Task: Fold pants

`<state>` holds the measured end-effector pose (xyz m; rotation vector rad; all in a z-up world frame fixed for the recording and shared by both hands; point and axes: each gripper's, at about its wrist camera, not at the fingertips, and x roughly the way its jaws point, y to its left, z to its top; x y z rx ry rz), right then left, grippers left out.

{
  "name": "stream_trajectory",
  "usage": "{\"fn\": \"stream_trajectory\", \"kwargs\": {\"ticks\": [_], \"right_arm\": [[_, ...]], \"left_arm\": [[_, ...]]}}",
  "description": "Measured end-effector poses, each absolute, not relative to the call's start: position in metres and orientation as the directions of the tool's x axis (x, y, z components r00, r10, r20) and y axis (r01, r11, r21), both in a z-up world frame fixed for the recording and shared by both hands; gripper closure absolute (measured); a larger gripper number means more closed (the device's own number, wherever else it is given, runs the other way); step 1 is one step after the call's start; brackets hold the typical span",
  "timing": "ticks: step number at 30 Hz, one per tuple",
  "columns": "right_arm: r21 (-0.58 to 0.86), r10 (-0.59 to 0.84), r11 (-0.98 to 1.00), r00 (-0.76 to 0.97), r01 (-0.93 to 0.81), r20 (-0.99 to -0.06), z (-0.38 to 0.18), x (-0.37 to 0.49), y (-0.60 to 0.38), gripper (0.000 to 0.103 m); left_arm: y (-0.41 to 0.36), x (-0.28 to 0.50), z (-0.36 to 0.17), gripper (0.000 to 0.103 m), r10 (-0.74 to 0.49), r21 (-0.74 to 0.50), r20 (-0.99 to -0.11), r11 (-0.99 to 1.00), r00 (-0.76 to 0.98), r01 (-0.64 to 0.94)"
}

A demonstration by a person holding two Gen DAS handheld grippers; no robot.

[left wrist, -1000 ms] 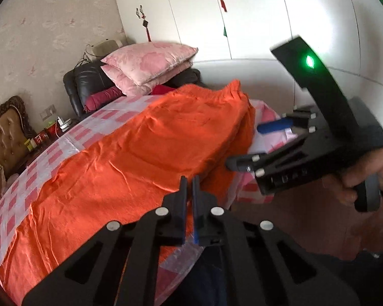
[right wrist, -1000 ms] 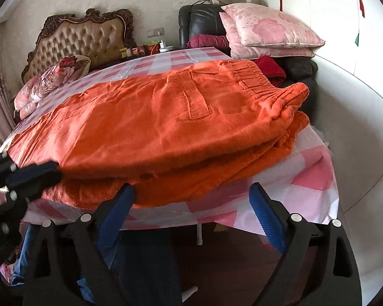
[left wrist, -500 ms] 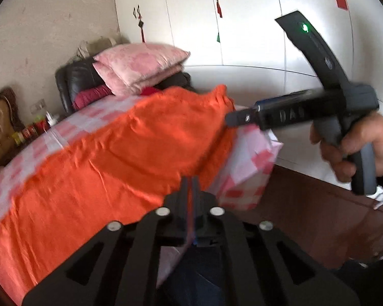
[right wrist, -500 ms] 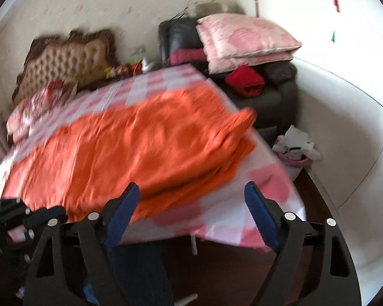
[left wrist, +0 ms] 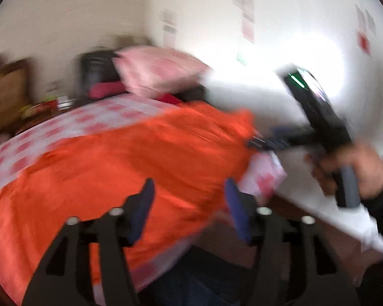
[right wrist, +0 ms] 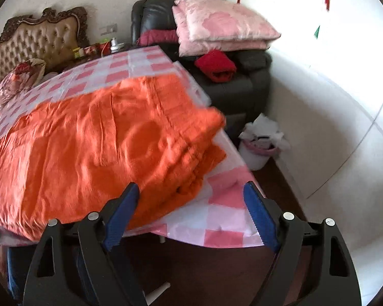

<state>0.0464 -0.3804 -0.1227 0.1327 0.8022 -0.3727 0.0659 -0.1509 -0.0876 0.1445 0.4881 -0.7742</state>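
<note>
Orange pants [right wrist: 102, 142] lie folded lengthwise on a pink-and-white checked table [right wrist: 224, 216], waistband end toward the right edge. In the blurred left wrist view the same pants [left wrist: 130, 158] fill the middle. My left gripper [left wrist: 189, 191] is open, its blue pads above the near edge of the pants with nothing between them. My right gripper [right wrist: 189, 196] is open too, hovering over the near right corner of the pants and the tablecloth. In the left wrist view a hand holds the right gripper [left wrist: 258, 144] beside the waistband end.
A black armchair [right wrist: 242, 84] with pink pillows [right wrist: 222, 30] and a red garment [right wrist: 215, 65] stands behind the table. A white bin [right wrist: 258, 150] sits on the floor by the white wardrobe [right wrist: 332, 102]. A tufted headboard [right wrist: 38, 38] is at the back left.
The left gripper has gone from shut to open. Both grippers have risen and pulled back, so the pants are seen from higher up. The right gripper stayed open.
</note>
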Motion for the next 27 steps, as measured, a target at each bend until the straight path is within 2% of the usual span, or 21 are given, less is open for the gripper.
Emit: {"fn": "stream_trajectory", "kwargs": {"ticks": [2, 5, 7, 9, 13, 17, 20, 22, 24, 27], "right_arm": [[-0.01, -0.238, 0.946, 0.671, 0.325, -0.702, -0.109, 0.055, -0.362, 0.023], [-0.014, -0.15, 0.982, 0.738, 0.188, -0.658, -0.083, 0.086, -0.31, 0.022], [0.01, -0.053, 0.997, 0.759, 0.078, -0.649, -0.072, 0.112, -0.275, 0.022], [0.019, 0.028, 1.0, 0.74, -0.02, -0.672, -0.07, 0.145, -0.233, 0.022], [0.045, 0.156, 0.983, 0.68, -0.178, -0.716, -0.078, 0.201, -0.158, 0.022], [0.059, 0.226, 0.959, 0.62, -0.277, -0.752, -0.094, 0.231, -0.089, 0.022], [0.057, 0.225, 0.958, 0.609, -0.282, -0.76, -0.102, 0.24, -0.059, 0.022], [0.023, 0.195, 0.96, 0.613, -0.278, -0.766, -0.109, 0.243, -0.045, 0.022], [-0.031, 0.145, 0.964, 0.617, -0.265, -0.774, -0.117, 0.243, -0.04, 0.022], [-0.081, 0.088, 0.967, 0.615, -0.242, -0.784, -0.133, 0.245, -0.041, 0.021]], "left_arm": [[-0.117, 0.078, -0.082, 0.035, -0.565, -0.089, -0.434, 0.802, 0.702, 0.59], [-0.069, 0.095, -0.081, 0.035, -0.424, -0.099, -0.428, 0.9, 0.798, 0.424], [-0.045, 0.101, -0.082, 0.036, -0.314, -0.081, -0.443, 0.947, 0.839, 0.311], [-0.019, 0.108, -0.087, 0.038, -0.223, -0.086, -0.506, 0.974, 0.833, 0.209], [0.012, 0.118, -0.102, 0.055, -0.094, -0.055, -0.583, 0.996, 0.807, 0.076], [0.042, 0.121, -0.117, 0.066, -0.069, -0.089, -0.633, 0.996, 0.771, 0.017], [0.045, 0.112, -0.12, 0.066, -0.08, -0.061, -0.629, 0.997, 0.773, 0.054], [0.059, 0.105, -0.121, 0.066, -0.104, -0.119, -0.622, 0.992, 0.776, 0.038], [0.09, 0.091, -0.114, 0.066, -0.137, -0.239, -0.586, 0.971, 0.799, -0.008], [0.145, 0.068, -0.1, 0.062, -0.065, -0.309, -0.525, 0.944, 0.849, -0.118]]}}
